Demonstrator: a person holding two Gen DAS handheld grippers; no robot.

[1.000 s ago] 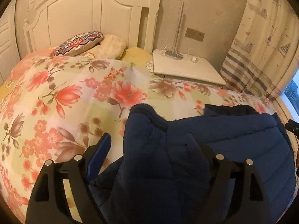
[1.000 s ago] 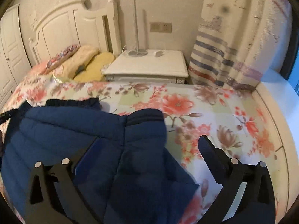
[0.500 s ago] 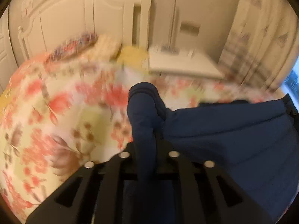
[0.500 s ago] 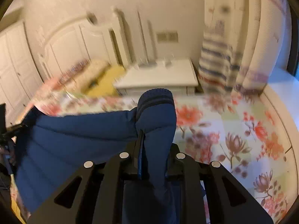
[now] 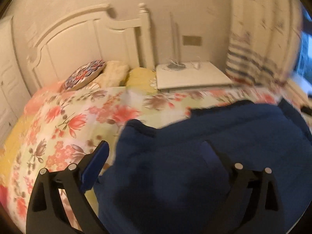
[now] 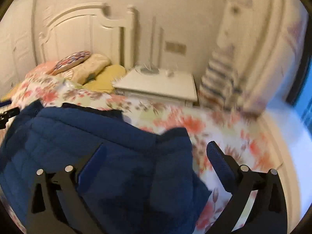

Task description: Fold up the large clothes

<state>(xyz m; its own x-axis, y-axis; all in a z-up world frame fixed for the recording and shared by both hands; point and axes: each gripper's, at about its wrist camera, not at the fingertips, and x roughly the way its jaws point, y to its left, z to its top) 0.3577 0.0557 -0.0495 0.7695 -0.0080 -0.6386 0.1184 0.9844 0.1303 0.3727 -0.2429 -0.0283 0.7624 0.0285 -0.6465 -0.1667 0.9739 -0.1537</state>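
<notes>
Your left gripper [image 5: 156,156] & right gripper [image 6: 156,152]: fingers spread wide, holding nothing. Navy quilted puffer jacket [image 5: 204,156] lies on floral-print bed [image 5: 58,120], sleeves folded in. Risk: slippery padding springs back open w/o pressing.

In the left wrist view the padded jacket [image 5: 204,156] lies on the bed [image 5: 68,120], filling the lower right of the frame. The pillows [image 5: 115,74] sit at upper left, before the headboard [image 5: 83,44]. The nightstand [image 5: 193,76] stands right of the pillows, and the curtain [image 5: 259,39] hangs at upper right. A lamp base [image 5: 175,65] rests on the nightstand.
</notes>
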